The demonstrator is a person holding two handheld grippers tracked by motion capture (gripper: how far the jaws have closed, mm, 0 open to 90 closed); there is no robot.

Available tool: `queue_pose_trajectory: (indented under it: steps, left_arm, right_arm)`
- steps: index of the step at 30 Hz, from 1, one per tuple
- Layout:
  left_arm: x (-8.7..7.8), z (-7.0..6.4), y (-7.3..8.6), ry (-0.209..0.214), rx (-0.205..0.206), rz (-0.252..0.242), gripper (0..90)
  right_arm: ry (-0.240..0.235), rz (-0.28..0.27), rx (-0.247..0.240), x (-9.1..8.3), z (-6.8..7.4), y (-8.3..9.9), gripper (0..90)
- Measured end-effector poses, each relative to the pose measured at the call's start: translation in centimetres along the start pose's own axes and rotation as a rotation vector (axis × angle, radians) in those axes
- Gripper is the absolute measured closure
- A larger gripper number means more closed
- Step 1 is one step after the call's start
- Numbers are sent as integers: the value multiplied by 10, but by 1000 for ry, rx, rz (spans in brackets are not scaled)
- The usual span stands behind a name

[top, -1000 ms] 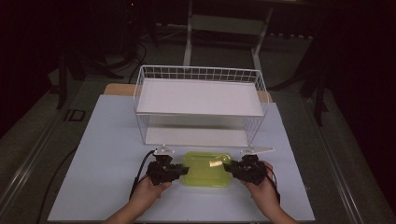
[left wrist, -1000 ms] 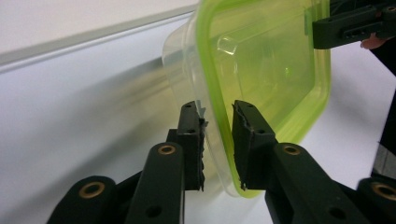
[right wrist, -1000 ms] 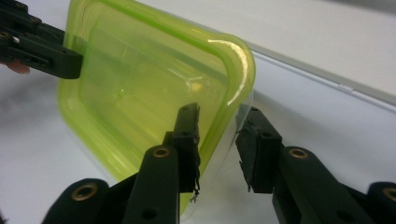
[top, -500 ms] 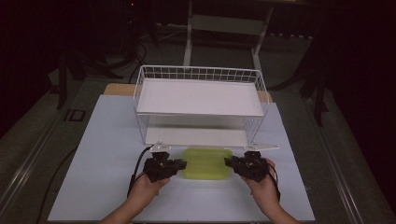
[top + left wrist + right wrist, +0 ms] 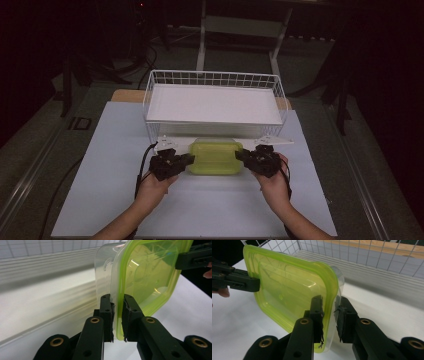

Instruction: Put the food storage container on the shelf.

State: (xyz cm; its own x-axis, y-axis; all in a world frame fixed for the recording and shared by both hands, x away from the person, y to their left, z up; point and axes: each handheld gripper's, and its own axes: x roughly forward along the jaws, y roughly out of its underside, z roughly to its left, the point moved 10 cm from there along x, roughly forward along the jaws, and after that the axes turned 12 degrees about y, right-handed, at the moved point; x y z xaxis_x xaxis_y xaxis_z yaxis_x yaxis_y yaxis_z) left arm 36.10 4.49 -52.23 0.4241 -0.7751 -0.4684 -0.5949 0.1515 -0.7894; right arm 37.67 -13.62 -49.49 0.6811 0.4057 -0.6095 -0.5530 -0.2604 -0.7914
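Wire basket (image 5: 215, 80) seemingly just behind container (image 5: 216, 157)

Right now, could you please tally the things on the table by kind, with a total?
Green-lidded container: 1
White wire basket: 1
Grippers: 2, left gripper and right gripper, each clamped on the container's rim
Total: 4
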Motion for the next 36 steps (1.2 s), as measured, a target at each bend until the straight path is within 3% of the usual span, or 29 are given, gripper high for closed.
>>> queue_pose_trajectory:
  steps: [7, 15, 23, 29, 36]
  left_arm:
    - [15, 20, 4, -19, -32, 19, 804]
    - [25, 30, 6, -30, -54, 36, 802]
    - [31, 39, 5, -44, -60, 24, 802]
    - [33, 43, 2, -30, -81, 13, 800]
    - [36, 47, 0, -41, -58, -13, 775]
  right_arm:
    - [23, 26, 29, 23, -6, 5, 765]
    - [36, 56, 60, 40, -12, 11, 761]
    - [55, 41, 53, 54, -17, 10, 753]
    - [78, 24, 32, 59, -20, 8, 750]
    - [94, -12, 30, 63, -24, 3, 752]
